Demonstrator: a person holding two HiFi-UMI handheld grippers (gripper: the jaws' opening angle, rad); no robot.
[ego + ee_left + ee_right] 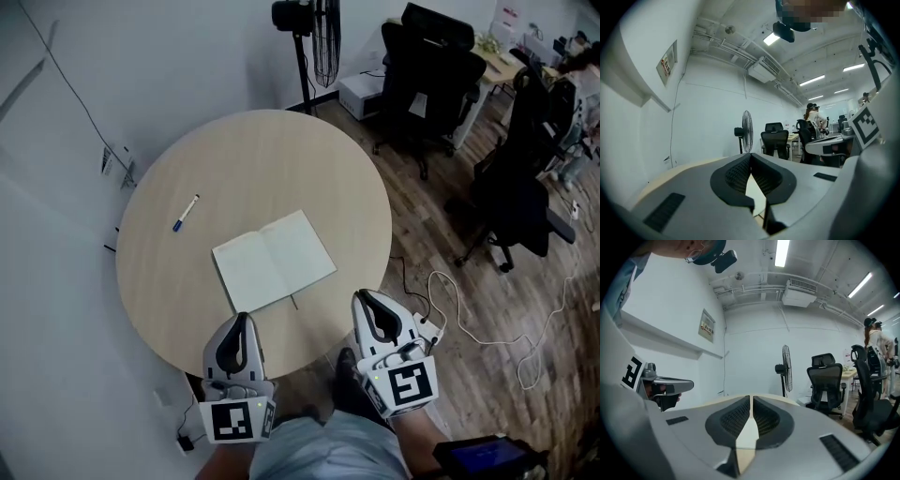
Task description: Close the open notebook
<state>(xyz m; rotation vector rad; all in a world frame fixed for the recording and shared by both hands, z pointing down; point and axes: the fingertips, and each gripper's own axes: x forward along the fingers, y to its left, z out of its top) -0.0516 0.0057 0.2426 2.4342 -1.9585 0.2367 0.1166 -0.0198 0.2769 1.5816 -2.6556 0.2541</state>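
In the head view, the open notebook (pixel 273 260) is lying mid-tabletop (pixel 187 309), its spine running away from the person. The left tongs (pixel 241 321) are hovering just by its near-left corner, and the right tongs (pixel 362 300) are standing farther off, at the near right.

In the left gripper view, the left tongs (pixel 751 155) are sitting closed on nothing, with a pale page showing just ahead.

In the right gripper view, the right tongs (pixel 751 398) are likewise sitting closed and empty.

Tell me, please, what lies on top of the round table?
An open notebook and a pen lie on the table. The surface under the notebook is covered.
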